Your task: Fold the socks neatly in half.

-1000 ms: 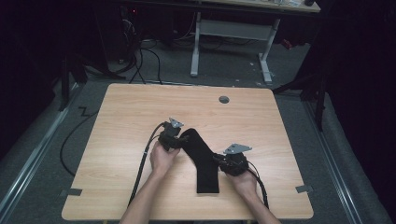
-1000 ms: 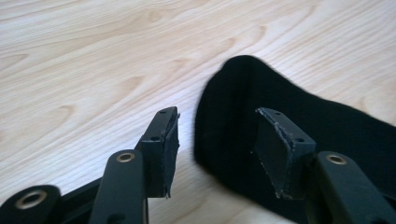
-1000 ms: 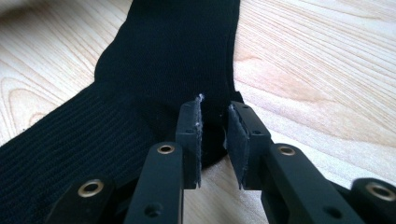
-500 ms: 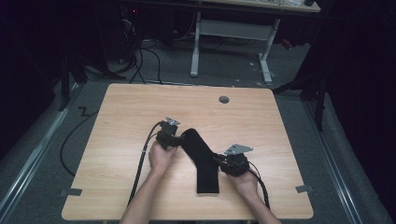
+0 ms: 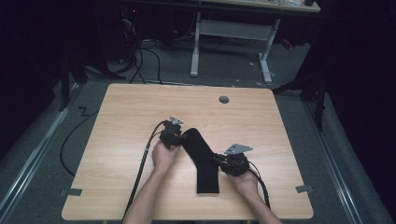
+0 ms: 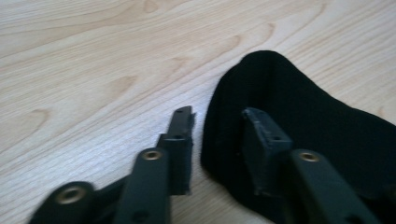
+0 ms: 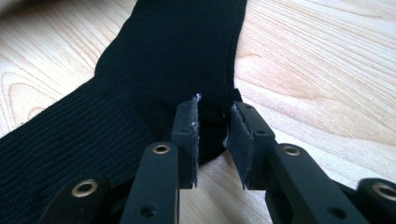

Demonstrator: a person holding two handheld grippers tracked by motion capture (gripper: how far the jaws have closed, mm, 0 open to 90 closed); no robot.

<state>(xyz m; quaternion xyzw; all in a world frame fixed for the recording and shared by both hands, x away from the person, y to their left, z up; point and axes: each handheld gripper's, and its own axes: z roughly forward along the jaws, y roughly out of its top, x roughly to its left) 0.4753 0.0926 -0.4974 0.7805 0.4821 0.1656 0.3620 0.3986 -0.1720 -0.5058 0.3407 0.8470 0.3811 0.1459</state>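
- One black ribbed sock (image 5: 201,156), bent at the heel, lies flat on the light woodgrain tabletop (image 5: 280,140).
- Left gripper (image 6: 217,135): jaws have just been narrowing, straddling the rounded toe's edge.
- Right gripper (image 7: 214,140): jaws narrow, pinching the heel fold.

Both forearms are bare, with no sleeve in sight. Each hand carries a black gripper: the left gripper (image 5: 176,136) and the right gripper (image 5: 223,159) are blocky and dark, each topped by a grey three-cornered plate. A thick black cable trails from each back along the forearm. Up close, the jaws are flat black bars with round brass-coloured rivets at the joints and small dark screw holes. The pads (image 7: 186,126) at the tips are rectangular, matt black, with whitish scuffs at the edges.
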